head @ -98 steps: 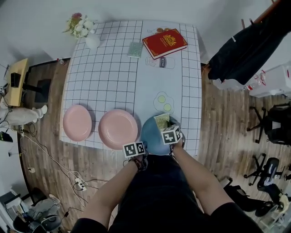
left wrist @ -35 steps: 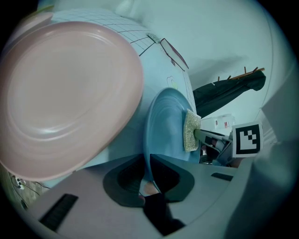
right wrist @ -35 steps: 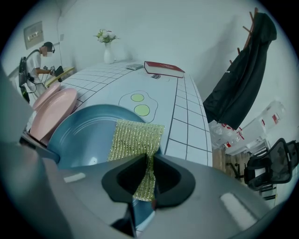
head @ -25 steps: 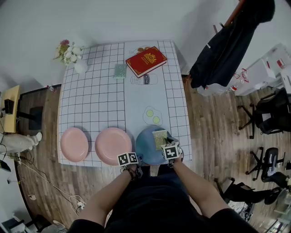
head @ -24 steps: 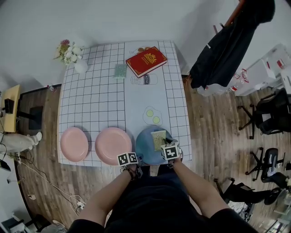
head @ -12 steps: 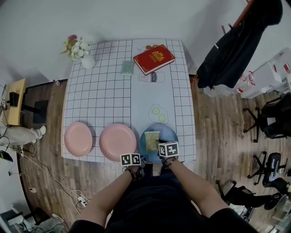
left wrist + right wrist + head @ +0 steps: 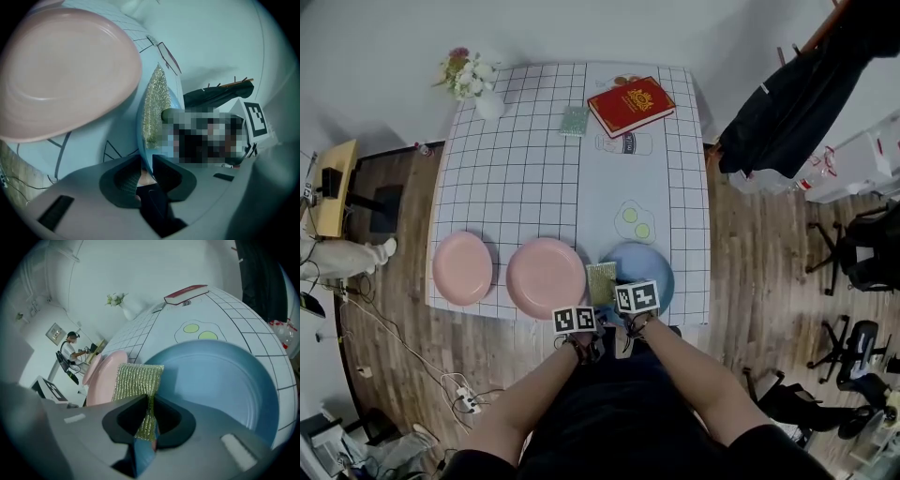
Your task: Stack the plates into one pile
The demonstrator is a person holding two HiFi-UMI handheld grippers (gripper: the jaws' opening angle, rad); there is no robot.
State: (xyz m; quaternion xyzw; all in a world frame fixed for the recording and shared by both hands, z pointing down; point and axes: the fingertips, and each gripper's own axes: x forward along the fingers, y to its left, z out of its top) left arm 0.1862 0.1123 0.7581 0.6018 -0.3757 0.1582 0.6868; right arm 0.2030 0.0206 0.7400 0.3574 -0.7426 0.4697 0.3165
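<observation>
Looks down on a long table (image 7: 516, 169) under a gridded cloth, with wooden floor all round and a dark coat (image 7: 806, 94) hanging off to the right. Finds three plates in a row along the near edge, none stacked yet: middle pink plate (image 7: 546, 277), blue plate (image 7: 220, 376) just beside it on the right, and left pink plate (image 7: 462, 267) by the near left corner, a narrow gap away from the middle one. Shows a red book (image 7: 637, 101) at the far end and, well apart at the far left corner, a white vase (image 7: 488, 103) of flowers. Has both grippers at the near rim of the blue plate. Has just been opening the jaws of the left gripper (image 7: 146, 161), so that the blue rim runs between them with slack on one side, not pinched. Clamps the jaws of the right gripper (image 7: 150, 408) tight on one edge of a green-gold scourer (image 7: 138, 378), the only thing gripped. Holds the scourer above the left part of the blue plate, on the side towards the middle pink plate.
</observation>
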